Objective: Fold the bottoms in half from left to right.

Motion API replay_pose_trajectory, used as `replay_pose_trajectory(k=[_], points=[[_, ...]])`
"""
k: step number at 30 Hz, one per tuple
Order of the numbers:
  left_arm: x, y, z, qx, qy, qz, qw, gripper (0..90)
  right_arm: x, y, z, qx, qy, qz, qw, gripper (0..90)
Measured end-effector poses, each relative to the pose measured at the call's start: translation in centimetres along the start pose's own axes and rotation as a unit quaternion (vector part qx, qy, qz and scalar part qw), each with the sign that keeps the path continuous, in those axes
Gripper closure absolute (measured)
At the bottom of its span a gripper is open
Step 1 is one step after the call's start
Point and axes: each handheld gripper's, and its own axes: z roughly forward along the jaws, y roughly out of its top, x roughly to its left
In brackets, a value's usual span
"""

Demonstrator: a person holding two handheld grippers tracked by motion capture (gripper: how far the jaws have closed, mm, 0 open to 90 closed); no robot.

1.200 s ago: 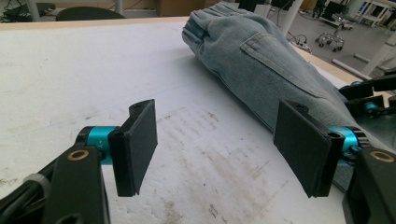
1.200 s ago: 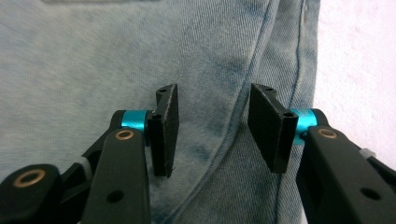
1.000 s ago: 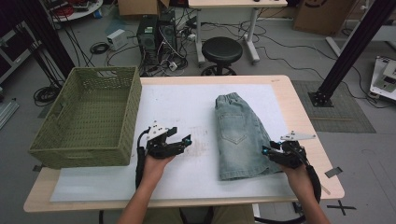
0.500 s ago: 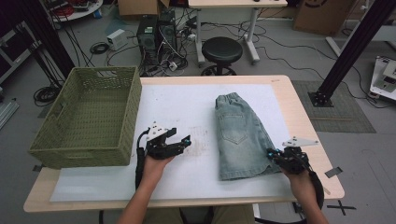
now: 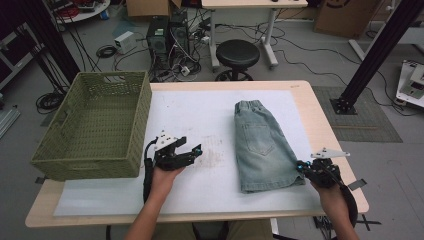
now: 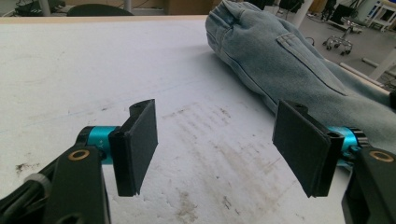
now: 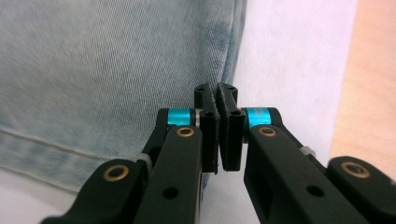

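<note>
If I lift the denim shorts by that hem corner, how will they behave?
The denim shorts lie flat and folded, so they will likely droop and unfold. Denim looks thick, so probably heavyish; the right tongs, shut at the edge, may slip.

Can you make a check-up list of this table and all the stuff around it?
Surface: white sheet on a wooden table, smudged in the middle.
Job's things: denim shorts lie flat; green basket empty, at the left.
Clutter: nothing seen.
Grippers: left hand-held gripper open over the sheet; right hand-held gripper shut at the shorts' side edge; whether it pinches cloth, cannot tell.
Cables: tangle on the floor behind.
Surroundings: black stool, computer towers.
</note>
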Motion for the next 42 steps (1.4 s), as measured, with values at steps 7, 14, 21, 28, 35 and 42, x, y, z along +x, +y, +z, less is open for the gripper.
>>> replay_pose_trajectory(k=[7, 14, 21, 28, 35, 42], points=[[0.3, 0.0, -0.4, -0.002, 0.000, -0.003, 1.0000, 31.0, 0.2, 0.0, 0.1, 0.000, -0.010, -0.020, 0.9997, 80.2], [0.5, 0.0, -0.5, -0.002, -0.001, -0.003, 1.0000, 28.1, 0.7, 2.1, -0.9, -0.092, 0.029, -0.020, 0.9951, 59.3], [0.7, 0.0, -0.8, -0.007, -0.006, 0.002, 1.0000, 28.1, 1.8, 2.4, 1.9, -0.034, 0.044, -0.048, 0.9973, 56.9], [1.2, 0.0, -1.0, -0.011, -0.003, 0.000, 0.9999, 28.1, 1.1, 0.7, 2.3, -0.023, 0.028, -0.070, 0.9968, 53.1], [1.2, 0.3, -0.8, -0.027, -0.006, 0.055, 0.9981, 28.1, 1.2, 4.0, 1.6, -0.082, 0.066, -0.036, 0.9938, 33.1], [1.9, 0.3, -0.5, -0.023, -0.002, 0.044, 0.9988, 25.4, 1.4, 9.4, 3.2, -0.111, 0.104, -0.011, 0.9883, 24.6]])
